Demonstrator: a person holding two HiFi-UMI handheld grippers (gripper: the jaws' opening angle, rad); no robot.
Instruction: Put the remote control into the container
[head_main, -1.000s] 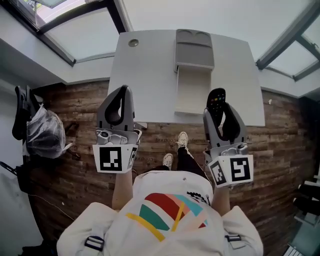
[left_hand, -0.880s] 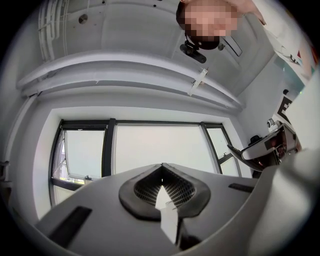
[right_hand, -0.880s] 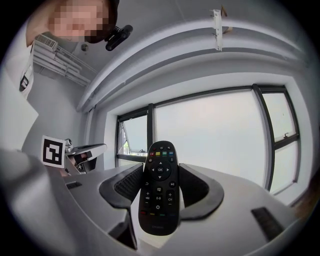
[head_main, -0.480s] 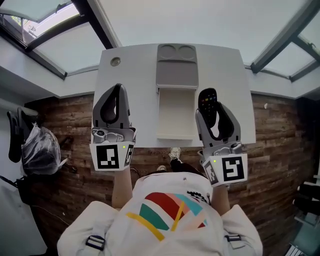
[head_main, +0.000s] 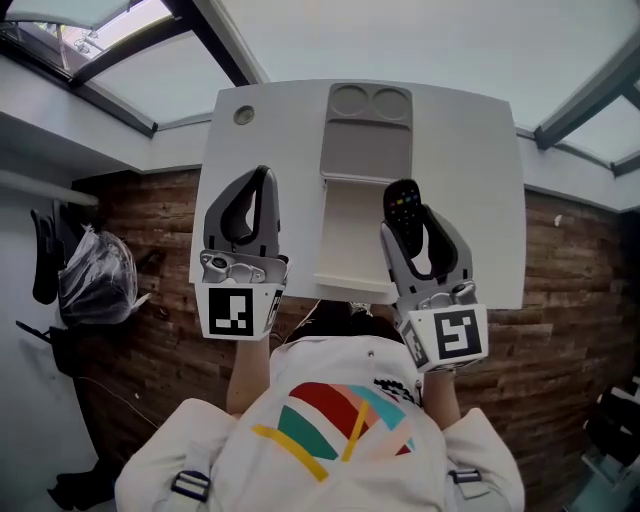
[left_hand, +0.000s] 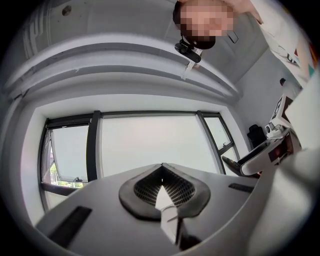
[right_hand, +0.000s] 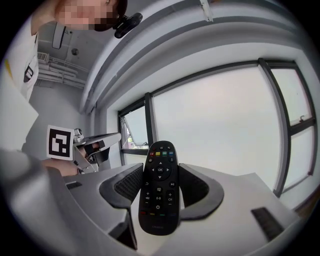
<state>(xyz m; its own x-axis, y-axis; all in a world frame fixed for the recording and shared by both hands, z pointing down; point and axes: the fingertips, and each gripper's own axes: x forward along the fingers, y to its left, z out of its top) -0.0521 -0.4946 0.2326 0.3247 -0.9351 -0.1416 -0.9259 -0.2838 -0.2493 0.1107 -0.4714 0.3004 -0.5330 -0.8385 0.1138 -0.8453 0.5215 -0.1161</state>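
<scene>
My right gripper (head_main: 413, 222) is shut on the black remote control (head_main: 402, 204), which sticks out forward between the pads over the white table (head_main: 472, 170). In the right gripper view the remote control (right_hand: 159, 200) stands upright with its buttons toward the camera, and both pads of that gripper (right_hand: 160, 175) press its sides. The grey container (head_main: 352, 240) lies open in the middle of the table, its lid (head_main: 367, 140) folded back; the remote's tip hangs just beside the container's right rim. My left gripper (head_main: 257, 180) is shut and empty, over the table's left part (left_hand: 161, 169).
A round cable hole (head_main: 243, 115) sits in the table's far left corner. A dark bag (head_main: 95, 275) lies on the wooden floor at the left. Slanted window frames (head_main: 190, 40) run behind the table.
The table and container have come closer under both grippers. The right gripper, still holding the remote, has gone from the table's front edge to beside the container's right rim.
</scene>
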